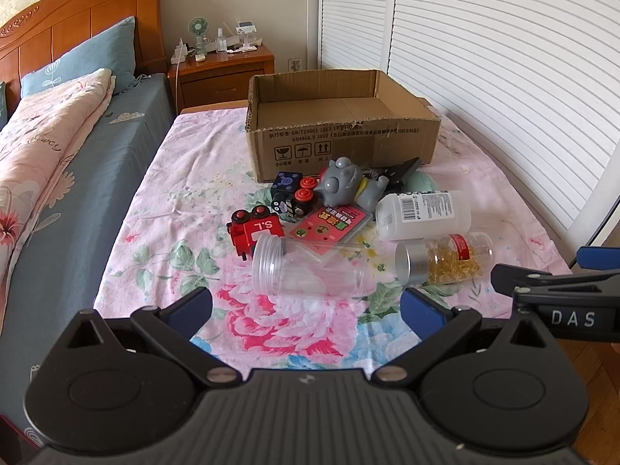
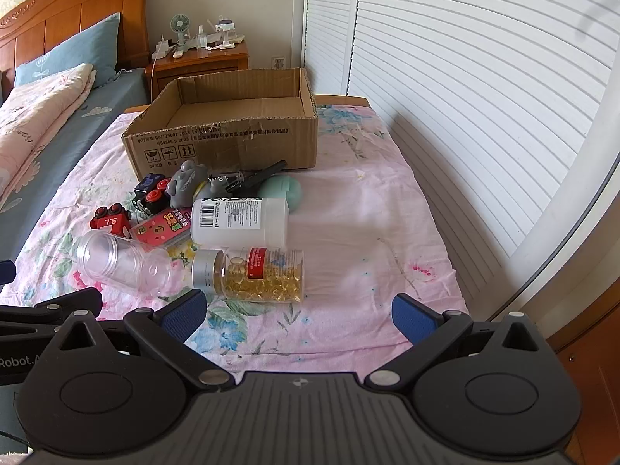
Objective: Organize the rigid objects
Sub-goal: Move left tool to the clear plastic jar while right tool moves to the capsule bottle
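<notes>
An open cardboard box (image 1: 348, 143) (image 2: 228, 143) stands at the far end of a flowered cloth. In front of it lies a heap: a clear empty jar (image 1: 306, 267) (image 2: 124, 263), a jar of yellow capsules (image 1: 445, 257) (image 2: 252, 273), a white bottle (image 1: 424, 215) (image 2: 240, 224), a grey toy figure (image 1: 345, 188) (image 2: 188, 184), a red toy train (image 1: 255, 232) (image 2: 112, 223), a black toy car (image 1: 288, 193) (image 2: 149, 193), a pink card pack (image 1: 333, 226) (image 2: 164, 228) and a green round thing (image 2: 283, 192). My left gripper (image 1: 306, 312) is open, just short of the clear jar. My right gripper (image 2: 298, 316) is open, near the capsule jar.
A bed (image 1: 77, 155) with a pink quilt and blue pillow runs along the left. A wooden nightstand (image 1: 224, 69) with a small fan stands behind. White slatted doors (image 1: 503, 77) line the right side. The cloth's right half (image 2: 368, 213) carries nothing.
</notes>
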`<state>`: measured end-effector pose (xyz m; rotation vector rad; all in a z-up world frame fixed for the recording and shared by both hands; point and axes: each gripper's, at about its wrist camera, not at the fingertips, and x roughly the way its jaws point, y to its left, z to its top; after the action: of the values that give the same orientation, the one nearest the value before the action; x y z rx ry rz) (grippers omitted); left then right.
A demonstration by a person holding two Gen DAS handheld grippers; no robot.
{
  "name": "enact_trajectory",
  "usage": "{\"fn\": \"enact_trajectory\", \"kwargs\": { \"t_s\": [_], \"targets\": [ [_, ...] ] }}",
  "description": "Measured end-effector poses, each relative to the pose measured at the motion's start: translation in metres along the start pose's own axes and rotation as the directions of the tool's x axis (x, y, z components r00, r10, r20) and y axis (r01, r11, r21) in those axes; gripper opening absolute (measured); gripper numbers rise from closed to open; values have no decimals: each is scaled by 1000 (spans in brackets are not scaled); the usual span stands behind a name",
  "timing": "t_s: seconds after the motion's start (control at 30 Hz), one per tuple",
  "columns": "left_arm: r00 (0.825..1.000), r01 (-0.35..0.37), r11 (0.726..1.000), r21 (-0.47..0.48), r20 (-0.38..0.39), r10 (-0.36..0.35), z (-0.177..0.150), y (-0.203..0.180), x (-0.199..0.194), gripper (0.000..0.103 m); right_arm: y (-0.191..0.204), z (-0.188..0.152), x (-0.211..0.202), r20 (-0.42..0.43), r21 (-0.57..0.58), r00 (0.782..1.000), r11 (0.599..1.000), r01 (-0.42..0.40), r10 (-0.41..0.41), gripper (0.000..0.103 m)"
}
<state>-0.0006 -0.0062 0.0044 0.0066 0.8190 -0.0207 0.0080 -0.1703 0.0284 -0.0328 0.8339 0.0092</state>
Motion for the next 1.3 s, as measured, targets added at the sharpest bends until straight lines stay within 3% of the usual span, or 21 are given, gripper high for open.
{"fn": "enact_trajectory", "kwargs": {
  "t_s": [1.0, 1.3],
  "targets": [
    [1000, 9, 999, 47, 25, -10, 9, -6, 7, 102, -2, 7, 2, 15, -9, 1000, 1000, 25, -24, 103],
    [999, 53, 997, 63, 3, -54, 9, -2, 21, 102, -5, 9, 12, 4, -5, 1000, 1000, 12, -12, 103]
  ]
}}
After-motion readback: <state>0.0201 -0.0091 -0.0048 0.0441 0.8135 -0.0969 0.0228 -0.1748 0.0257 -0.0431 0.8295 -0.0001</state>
